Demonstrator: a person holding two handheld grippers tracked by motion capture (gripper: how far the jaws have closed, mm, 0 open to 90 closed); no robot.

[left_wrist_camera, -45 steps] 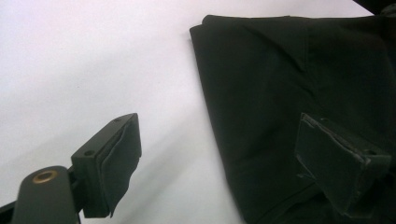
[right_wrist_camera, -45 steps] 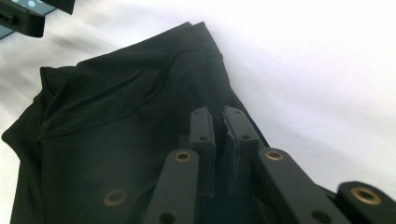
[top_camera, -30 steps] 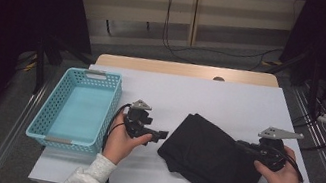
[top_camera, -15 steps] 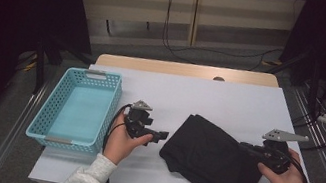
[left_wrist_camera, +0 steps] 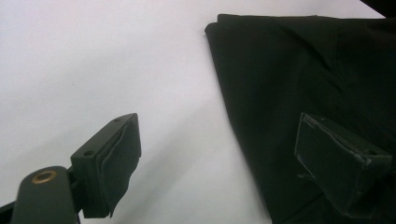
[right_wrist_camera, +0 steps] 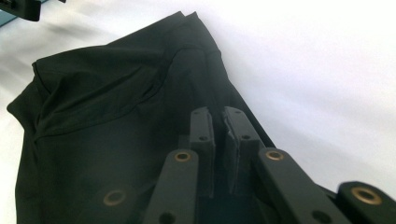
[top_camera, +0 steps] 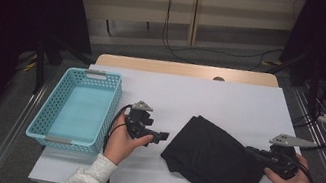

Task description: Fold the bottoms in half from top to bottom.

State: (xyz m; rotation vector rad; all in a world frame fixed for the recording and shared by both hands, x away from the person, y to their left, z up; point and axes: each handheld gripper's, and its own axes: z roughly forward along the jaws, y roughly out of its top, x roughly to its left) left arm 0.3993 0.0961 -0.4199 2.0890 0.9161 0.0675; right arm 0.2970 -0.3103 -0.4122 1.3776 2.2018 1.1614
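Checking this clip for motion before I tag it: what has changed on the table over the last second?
Very little. The right gripper has eased slightly toward the table's right edge, jaws shut, and the black cloth has shifted a touch with it; whether fabric is pinched cannot be told. The left gripper stays put, jaws open, beside the cloth. The blue basket has not moved.

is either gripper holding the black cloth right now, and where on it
The right gripper is shut on the folded black cloth at its right edge. The left gripper is open beside the cloth, holding nothing.
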